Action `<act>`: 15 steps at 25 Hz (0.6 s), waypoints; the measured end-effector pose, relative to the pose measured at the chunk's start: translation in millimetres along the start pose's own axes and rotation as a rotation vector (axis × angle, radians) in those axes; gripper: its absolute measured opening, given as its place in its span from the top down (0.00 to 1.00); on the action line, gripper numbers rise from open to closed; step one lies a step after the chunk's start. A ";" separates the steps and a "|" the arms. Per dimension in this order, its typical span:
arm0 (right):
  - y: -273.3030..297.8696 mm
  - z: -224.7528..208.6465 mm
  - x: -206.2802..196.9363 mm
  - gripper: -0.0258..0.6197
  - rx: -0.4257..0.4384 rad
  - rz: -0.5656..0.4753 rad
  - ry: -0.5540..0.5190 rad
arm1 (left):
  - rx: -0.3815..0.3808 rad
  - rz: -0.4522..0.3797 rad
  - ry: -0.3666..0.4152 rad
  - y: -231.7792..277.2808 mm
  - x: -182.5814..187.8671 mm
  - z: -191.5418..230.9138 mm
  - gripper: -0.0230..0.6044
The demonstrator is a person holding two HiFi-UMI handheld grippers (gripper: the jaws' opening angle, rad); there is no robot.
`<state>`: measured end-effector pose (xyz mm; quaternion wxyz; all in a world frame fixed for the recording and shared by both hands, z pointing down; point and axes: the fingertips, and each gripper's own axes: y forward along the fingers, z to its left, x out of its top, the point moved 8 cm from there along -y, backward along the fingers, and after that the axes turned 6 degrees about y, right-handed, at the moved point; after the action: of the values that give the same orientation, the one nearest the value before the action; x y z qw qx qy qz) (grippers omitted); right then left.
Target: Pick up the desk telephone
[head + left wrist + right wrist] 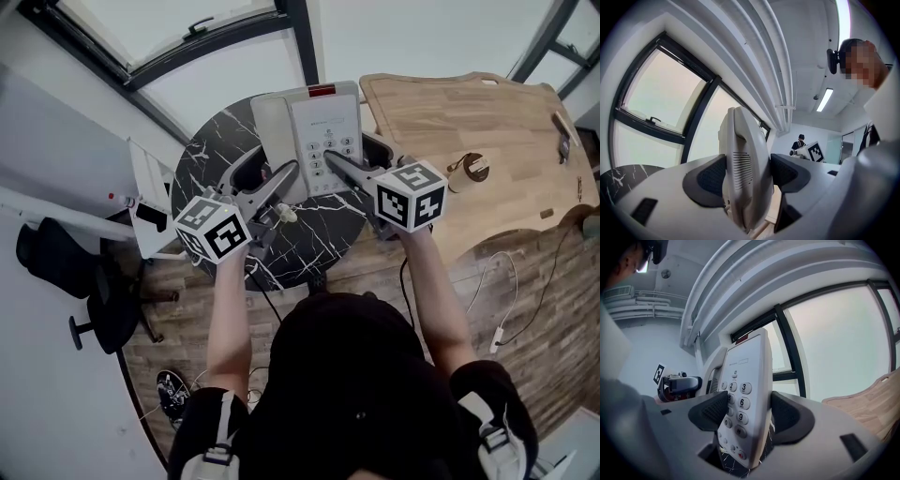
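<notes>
A white desk telephone (309,122) with its handset on the left and keypad on the right hangs tilted over the round black marble table (208,155). My left gripper (267,176) is shut on the handset side. In the left gripper view the handset edge (745,159) fills the gap of the left gripper (747,174), both pads against it. My right gripper (361,159) is shut on the keypad side. The right gripper view shows the keypad (743,385) upright inside the right gripper (745,417), pads pressing front and back.
A light wooden table (469,112) adjoins the marble one on the right, with a small round object (472,167) on it. A black chair (89,281) stands at the left, and a white cable (502,309) lies on the wood floor. Windows run behind.
</notes>
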<state>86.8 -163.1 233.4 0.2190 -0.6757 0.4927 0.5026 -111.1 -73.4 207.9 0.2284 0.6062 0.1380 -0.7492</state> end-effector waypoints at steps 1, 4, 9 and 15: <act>0.7 0.2 0.3 0.48 -0.002 -0.001 -0.001 | -0.002 0.001 0.002 0.0 0.6 1.0 0.46; 3.8 1.3 2.4 0.48 -0.005 0.002 -0.001 | -0.004 0.003 0.004 -0.1 3.2 4.2 0.46; 8.1 0.9 5.9 0.48 -0.011 0.009 -0.005 | -0.005 0.006 0.001 1.4 5.4 9.0 0.46; 9.1 -0.6 4.6 0.48 -0.013 0.006 -0.007 | -0.005 0.006 0.003 2.5 3.9 10.3 0.46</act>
<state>79.1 -169.4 231.3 0.2146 -0.6739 0.4908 0.5088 -119.2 -81.2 206.6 0.2317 0.6071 0.1384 -0.7474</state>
